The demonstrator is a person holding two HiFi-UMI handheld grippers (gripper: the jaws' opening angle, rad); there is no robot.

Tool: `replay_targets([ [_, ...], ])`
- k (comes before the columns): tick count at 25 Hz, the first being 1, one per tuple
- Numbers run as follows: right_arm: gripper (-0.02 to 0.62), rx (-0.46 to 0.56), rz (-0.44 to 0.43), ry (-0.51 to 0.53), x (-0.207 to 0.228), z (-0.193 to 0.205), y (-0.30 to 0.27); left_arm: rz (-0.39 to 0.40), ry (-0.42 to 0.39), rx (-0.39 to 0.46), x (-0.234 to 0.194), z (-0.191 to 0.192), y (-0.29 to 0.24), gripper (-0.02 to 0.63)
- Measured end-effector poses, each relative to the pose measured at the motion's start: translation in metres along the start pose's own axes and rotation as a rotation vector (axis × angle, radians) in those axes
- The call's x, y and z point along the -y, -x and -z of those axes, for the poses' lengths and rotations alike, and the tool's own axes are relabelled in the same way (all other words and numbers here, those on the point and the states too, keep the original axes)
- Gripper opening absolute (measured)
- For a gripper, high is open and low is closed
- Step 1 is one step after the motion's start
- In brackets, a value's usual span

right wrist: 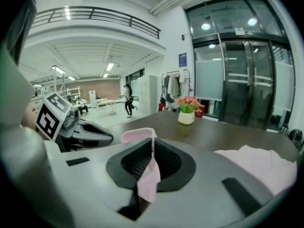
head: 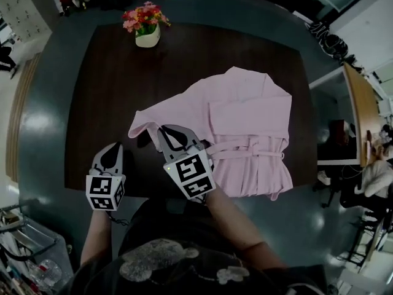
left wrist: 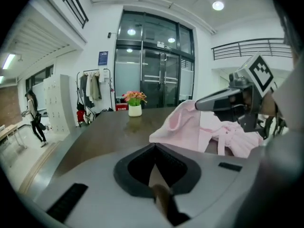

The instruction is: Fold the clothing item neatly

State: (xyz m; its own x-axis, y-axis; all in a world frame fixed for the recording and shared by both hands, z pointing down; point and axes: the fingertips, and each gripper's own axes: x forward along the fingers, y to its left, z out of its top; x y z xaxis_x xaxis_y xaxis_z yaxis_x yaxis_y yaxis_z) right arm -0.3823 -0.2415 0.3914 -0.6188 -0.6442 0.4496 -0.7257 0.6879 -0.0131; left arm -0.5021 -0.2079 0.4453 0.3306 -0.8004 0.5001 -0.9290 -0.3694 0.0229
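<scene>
Ribbed black right claw tight on soft pink robe

Pale pink robe on a dark brown table.
The left gripper and right gripper are light grey and black, and each bears black-and-white square markers. Pink, red and orange flowers with green leaves stand in a white pot. The floor is grey-blue.
</scene>
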Motion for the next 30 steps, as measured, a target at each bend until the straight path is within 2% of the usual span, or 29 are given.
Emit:
replay_targets([
  [4,0.008,0.027,0.153,-0.084,0.089,0.017,0.058,0.045,-0.041,0.012,0.056,-0.023,-0.023,0.009],
  [10,0.008,0.008,0.326,-0.237,0.205,0.087,0.128,0.078,-0.055,0.017,0.14,-0.041,-0.053,0.009],
  [14,0.009,-0.066,0.317,-0.341,0.24,0.14,0.144,0.07,-0.05,0.017,0.178,-0.049,-0.068,0.009],
  [17,0.008,-0.087,0.28,-0.357,0.244,0.154,0.144,0.068,-0.043,0.018,0.194,-0.052,-0.075,0.009],
  [20,0.008,-0.07,0.258,-0.348,0.242,0.147,0.137,0.087,-0.032,0.017,0.199,-0.053,-0.078,0.009],
  [23,0.008,-0.022,0.255,-0.339,0.246,0.12,0.138,0.119,-0.024,0.026,0.198,-0.055,-0.079,0.009],
  [27,0.008,0.106,0.295,-0.361,0.266,0.067,0.169,0.149,-0.08,0.051,0.189,-0.06,-0.087,0.009],
  [30,0.008,0.202,0.369,-0.364,0.302,0.035,0.209,0.168,-0.074,0.054,0.187,-0.063,-0.101,0.009],
])
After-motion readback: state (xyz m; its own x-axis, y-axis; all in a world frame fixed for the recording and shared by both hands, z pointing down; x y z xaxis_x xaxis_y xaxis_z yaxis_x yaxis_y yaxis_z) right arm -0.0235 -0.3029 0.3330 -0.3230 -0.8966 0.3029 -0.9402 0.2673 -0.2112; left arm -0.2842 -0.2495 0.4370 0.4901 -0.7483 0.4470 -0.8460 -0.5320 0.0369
